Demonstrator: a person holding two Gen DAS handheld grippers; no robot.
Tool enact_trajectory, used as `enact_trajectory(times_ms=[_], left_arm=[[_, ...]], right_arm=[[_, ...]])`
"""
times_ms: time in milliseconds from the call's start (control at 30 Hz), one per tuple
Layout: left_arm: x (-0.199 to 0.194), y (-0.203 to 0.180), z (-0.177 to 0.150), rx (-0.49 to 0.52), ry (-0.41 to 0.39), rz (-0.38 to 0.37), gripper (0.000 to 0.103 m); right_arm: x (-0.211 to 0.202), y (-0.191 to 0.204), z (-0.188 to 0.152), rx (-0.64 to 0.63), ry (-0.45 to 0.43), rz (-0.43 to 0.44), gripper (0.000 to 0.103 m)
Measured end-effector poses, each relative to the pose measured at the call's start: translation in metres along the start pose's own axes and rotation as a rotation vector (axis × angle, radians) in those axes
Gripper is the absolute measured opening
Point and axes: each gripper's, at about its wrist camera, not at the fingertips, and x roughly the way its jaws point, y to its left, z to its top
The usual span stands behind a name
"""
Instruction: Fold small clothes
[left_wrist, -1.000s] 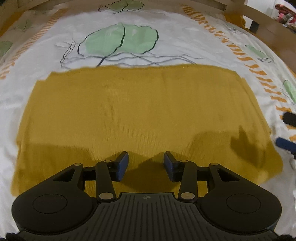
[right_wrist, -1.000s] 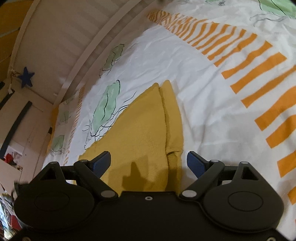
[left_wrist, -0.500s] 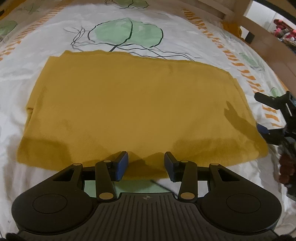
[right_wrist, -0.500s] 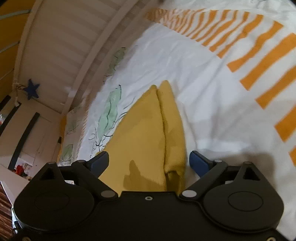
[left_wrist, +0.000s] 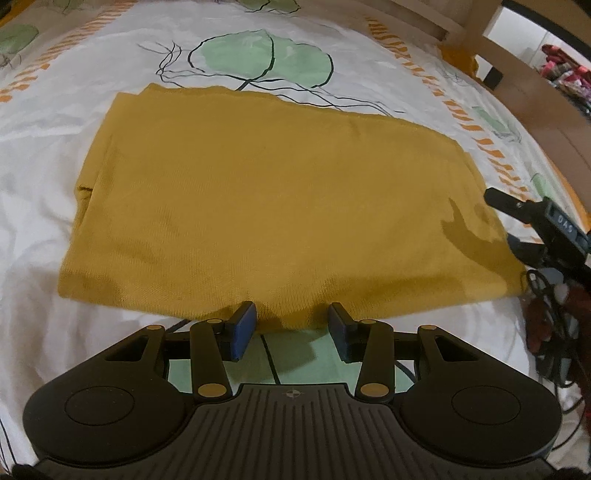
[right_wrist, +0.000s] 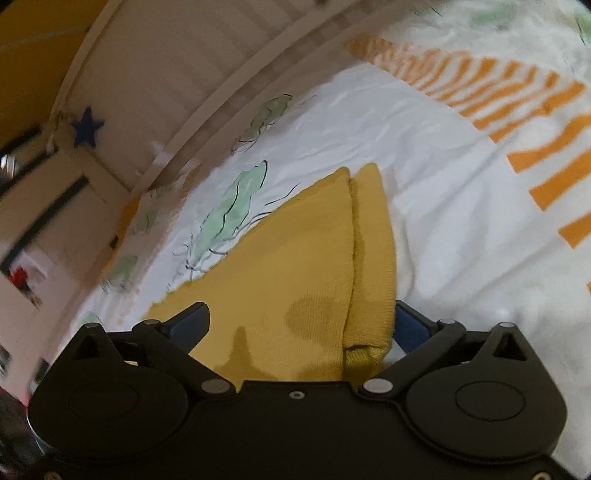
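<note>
A mustard-yellow knit garment (left_wrist: 280, 206) lies folded into a flat rectangle on the printed bed sheet (left_wrist: 258, 40). My left gripper (left_wrist: 291, 317) is at its near edge. The blue pads stand apart, and a bulge of the hem lies between them without being pressed. At the garment's right end is my right gripper (left_wrist: 509, 221). In the right wrist view the jaws of the right gripper (right_wrist: 299, 314) are opening wide. The layered end of the garment (right_wrist: 295, 258) lies between them, clear of both pads.
The white sheet has green leaf prints and orange stripes (right_wrist: 546, 147). A wooden bed frame (left_wrist: 535, 96) runs along the far right side. A slatted rail (right_wrist: 177, 81) and a blue star (right_wrist: 86, 127) lie beyond the bed's other side. Cables and a sleeve (left_wrist: 554, 325) hang at the right.
The left gripper has drawn back from over the garment to its near edge. The right gripper has come into the left view at the right, widened its jaws and sunk closer to the garment's end.
</note>
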Motion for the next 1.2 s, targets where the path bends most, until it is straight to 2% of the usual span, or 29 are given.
enact_trajectory(times_ms=[100,267,667,867,1000,1100,1200], left_arm=[[0.001,-0.006,-0.002,0.031,-0.008,0.026,0.042],[0.000,-0.008,-0.004,0.049,-0.015,0.043,0.044],[0.000,-0.007,-0.003,0.061,-0.018,0.020,0.048],[-0.015,-0.013,0.001,0.063,-0.035,0.072,0.047],[-0.041,0.002,0.017,0.021,-0.121,0.121,0.047],[-0.049,0.023,0.036,-0.027,-0.128,0.150,0.047],[-0.049,0.048,0.051,-0.086,-0.137,0.194,0.047]], right_arm=[[0.002,0.007,-0.004,-0.061,-0.005,-0.029,0.103],[-0.001,0.002,-0.005,-0.050,-0.015,-0.007,0.103],[0.002,0.006,-0.004,-0.061,0.002,-0.026,0.103],[0.004,0.007,-0.002,-0.057,0.018,-0.033,0.103],[0.003,0.003,0.003,-0.022,0.037,-0.022,0.103],[0.005,0.002,0.010,0.006,0.074,-0.018,0.103],[0.006,0.001,0.020,0.020,0.129,-0.032,0.094]])
